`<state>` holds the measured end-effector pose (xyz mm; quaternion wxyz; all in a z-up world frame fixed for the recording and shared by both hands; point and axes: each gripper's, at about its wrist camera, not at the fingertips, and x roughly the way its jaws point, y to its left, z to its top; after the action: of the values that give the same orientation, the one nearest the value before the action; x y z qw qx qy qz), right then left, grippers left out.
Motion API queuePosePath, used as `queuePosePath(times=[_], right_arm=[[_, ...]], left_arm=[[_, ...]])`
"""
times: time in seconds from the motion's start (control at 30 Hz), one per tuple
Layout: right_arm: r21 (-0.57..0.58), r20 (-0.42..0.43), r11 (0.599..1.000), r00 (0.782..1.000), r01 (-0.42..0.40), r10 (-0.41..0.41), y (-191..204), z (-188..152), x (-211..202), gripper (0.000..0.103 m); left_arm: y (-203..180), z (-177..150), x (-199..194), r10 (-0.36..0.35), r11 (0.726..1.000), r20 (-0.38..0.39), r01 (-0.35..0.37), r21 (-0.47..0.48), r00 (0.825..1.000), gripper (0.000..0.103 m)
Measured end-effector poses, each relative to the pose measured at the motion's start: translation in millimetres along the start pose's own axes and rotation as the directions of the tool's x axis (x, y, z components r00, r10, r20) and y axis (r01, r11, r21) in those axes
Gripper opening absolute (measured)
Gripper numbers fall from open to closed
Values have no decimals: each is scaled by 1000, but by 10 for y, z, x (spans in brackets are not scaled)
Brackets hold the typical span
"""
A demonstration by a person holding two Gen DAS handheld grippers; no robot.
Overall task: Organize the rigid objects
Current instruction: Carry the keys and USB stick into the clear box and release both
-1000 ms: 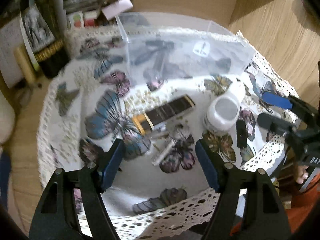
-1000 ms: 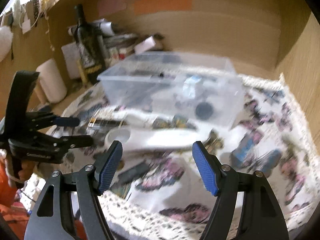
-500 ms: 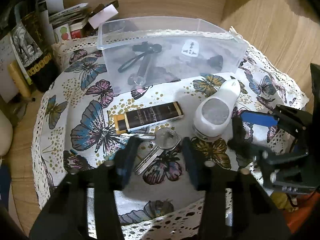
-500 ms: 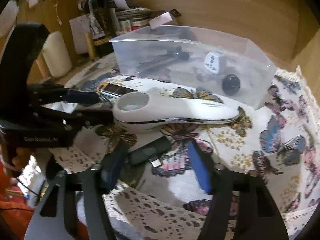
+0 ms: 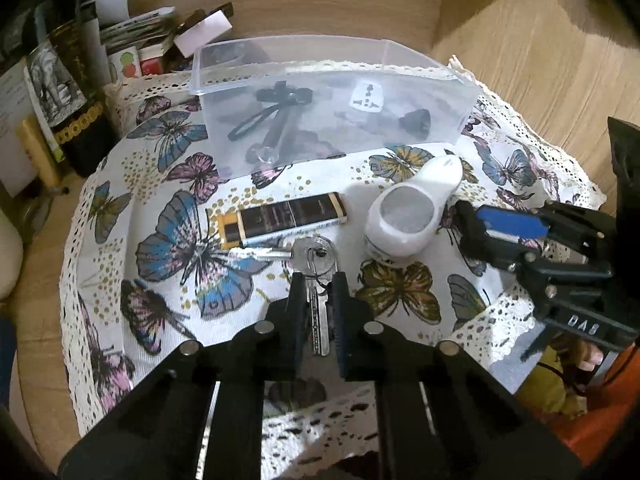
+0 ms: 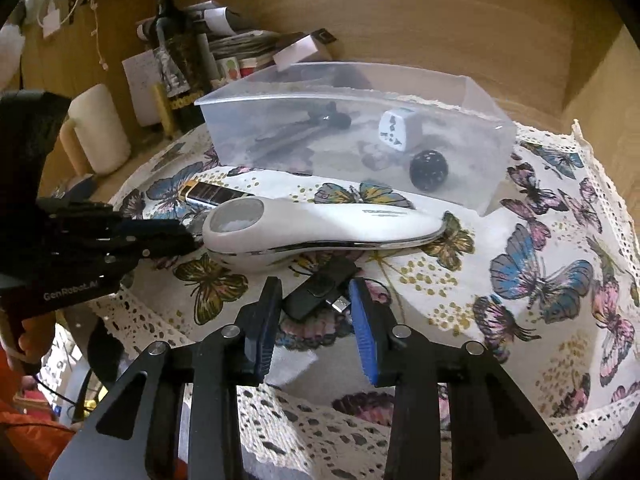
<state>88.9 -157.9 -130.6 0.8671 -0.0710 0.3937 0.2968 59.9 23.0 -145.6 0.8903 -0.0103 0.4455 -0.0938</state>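
Observation:
My left gripper [image 5: 316, 280] is shut on a silver key [image 5: 318, 320] of a key bunch [image 5: 314, 256] lying on the butterfly cloth [image 5: 172, 240]. My right gripper [image 6: 314, 292] has its jaws narrowed around a black USB stick [image 6: 320, 290], which lies on the cloth; contact is unclear. A white handheld device [image 6: 312, 228] lies just beyond the stick, also in the left wrist view [image 5: 408, 216]. A dark rectangular bar [image 5: 284, 220] lies next to the keys. A clear plastic box [image 5: 328, 108] behind holds a black tool, a white plug adapter [image 6: 398, 130] and a black ball [image 6: 428, 170].
Bottles, papers and boxes [image 5: 80, 80] crowd the back left. A white candle [image 6: 100, 132] stands at the left. Wooden walls [image 5: 520, 60] close in at the back and right. The cloth's lace edge [image 5: 320, 420] hangs over the near table edge.
Both grippers moved forward and down and closed from wide open. The left one shut on the key; the right one narrowed around the USB stick.

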Motion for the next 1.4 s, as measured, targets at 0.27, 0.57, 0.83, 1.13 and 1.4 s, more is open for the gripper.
queuePosePath(times=[0.27, 0.57, 0.83, 1.13, 1.4], right_arm=[[36, 27, 999, 1000, 10, -11, -83, -33, -135, 32], [52, 49, 999, 999, 6, -9, -134, -34, -171, 32], [59, 95, 998, 995, 9, -15, -179, 40, -277, 32], [58, 154, 998, 988, 24, -33, -198, 153, -406, 32], [57, 209, 997, 976, 48, -58, -231, 362, -501, 32]], left_arm=[[-29, -8, -2, 17, 1000, -24, -17, 9, 1000, 19], [-116, 132, 156, 42, 997, -10, -42, 67, 999, 27], [-165, 43, 7, 68, 996, 39, -70, 52, 997, 23], [-143, 137, -384, 97, 995, 156, -99, 6, 983, 23], [-69, 429, -689, 100, 995, 273, -96, -26, 957, 23]])
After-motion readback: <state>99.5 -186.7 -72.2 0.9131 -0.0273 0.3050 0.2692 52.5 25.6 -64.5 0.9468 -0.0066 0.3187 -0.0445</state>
